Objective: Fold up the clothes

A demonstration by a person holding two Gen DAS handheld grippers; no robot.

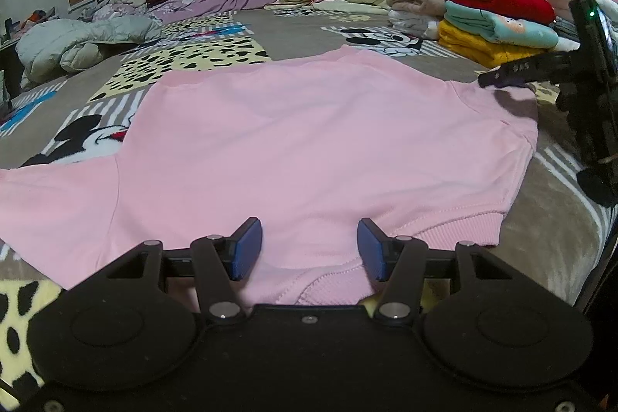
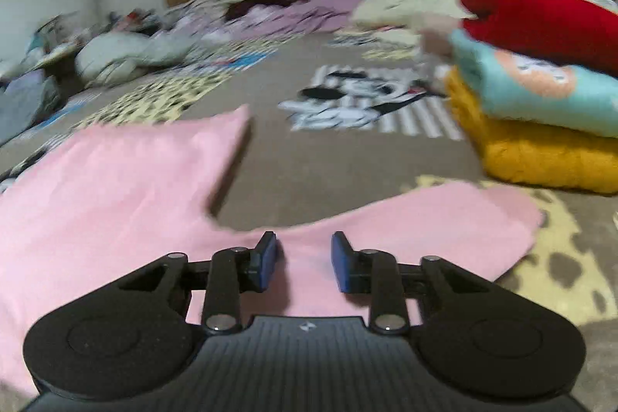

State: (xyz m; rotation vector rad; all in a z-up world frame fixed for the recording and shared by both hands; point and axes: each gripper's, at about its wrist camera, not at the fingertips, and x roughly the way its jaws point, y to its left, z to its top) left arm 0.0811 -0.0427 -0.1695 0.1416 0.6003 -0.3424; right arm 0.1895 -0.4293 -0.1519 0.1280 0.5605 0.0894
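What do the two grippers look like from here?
Both are matte black, with two round housings and linkage arms on silver pivots. Left gripper and right gripper carry blue finger pads. The right body is ribbed, with a small logo. A green light glows on its side.

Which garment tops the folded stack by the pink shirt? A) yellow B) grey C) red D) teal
C: the red garment lies on top, above the teal one and the yellow one, beyond the pink shirt.

pink shirt (image 1: 309,141) | spread flat, unfolded | on patterned bedspread (image 1: 231,53)
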